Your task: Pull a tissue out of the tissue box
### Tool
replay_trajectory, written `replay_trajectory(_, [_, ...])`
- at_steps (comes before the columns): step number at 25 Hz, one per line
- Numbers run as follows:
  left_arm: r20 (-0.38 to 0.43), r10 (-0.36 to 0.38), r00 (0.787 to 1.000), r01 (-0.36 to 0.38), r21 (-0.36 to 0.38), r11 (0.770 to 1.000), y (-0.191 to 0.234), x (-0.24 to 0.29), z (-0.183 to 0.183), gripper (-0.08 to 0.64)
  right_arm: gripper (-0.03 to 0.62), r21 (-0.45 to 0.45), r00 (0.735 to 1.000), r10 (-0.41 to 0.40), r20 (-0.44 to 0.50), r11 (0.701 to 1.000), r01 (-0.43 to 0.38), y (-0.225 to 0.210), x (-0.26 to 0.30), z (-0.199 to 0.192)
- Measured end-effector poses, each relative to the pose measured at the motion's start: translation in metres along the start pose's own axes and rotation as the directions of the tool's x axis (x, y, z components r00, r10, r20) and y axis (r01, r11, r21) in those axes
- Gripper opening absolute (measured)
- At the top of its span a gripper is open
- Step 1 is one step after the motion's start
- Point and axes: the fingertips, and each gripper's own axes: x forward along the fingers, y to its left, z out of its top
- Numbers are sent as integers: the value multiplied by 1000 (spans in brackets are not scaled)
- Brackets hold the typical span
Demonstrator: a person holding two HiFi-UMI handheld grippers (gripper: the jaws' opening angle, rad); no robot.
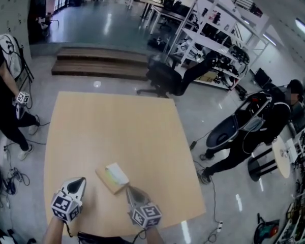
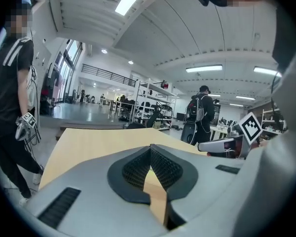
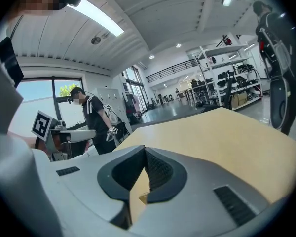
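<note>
Tan card makes up the tissue box, a low flat pack lying on the near part of the pale wooden worktop, a little right of the middle between the two tools. A white tissue stands proud of its top face. That sheet looks thin, soft and easily torn, and almost weightless. It would best be pinched by the raised fold itself, well above the slot, and drawn straight up. The box appears light too, so it may lift or slide with the pull unless it is steadied on a bare end of the lid.

The box lies flat with its opening facing up. Its long axis runs on a diagonal across the head view, from far left to near right, with the near end toward the right tool.

That right tool is clenched with nothing in it, its tips just short of the box. The left tool sits further off to the left, its jaws also pressed together at the tips and empty. Bystanders stand on the floor well clear of the worktop on both sides.
</note>
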Motion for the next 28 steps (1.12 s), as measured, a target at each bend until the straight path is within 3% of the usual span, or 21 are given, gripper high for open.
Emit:
replay_trajectory(12, [-53,19,998,-21,-40,999,11,23,-20,8,11,44,998,20,-66,999,-18,-17,28,-25])
replay_trajectory(20, [-72,25,997,-30,-59,998,17,23,-28,8,11,43,996,-30,-86,998,34,-30,35,-33])
replay_trajectory(28, [-71,20,997,-24,-55,998,13,25,-28,8,11,27,995,-34,-93,999,36,-32,37,-36])
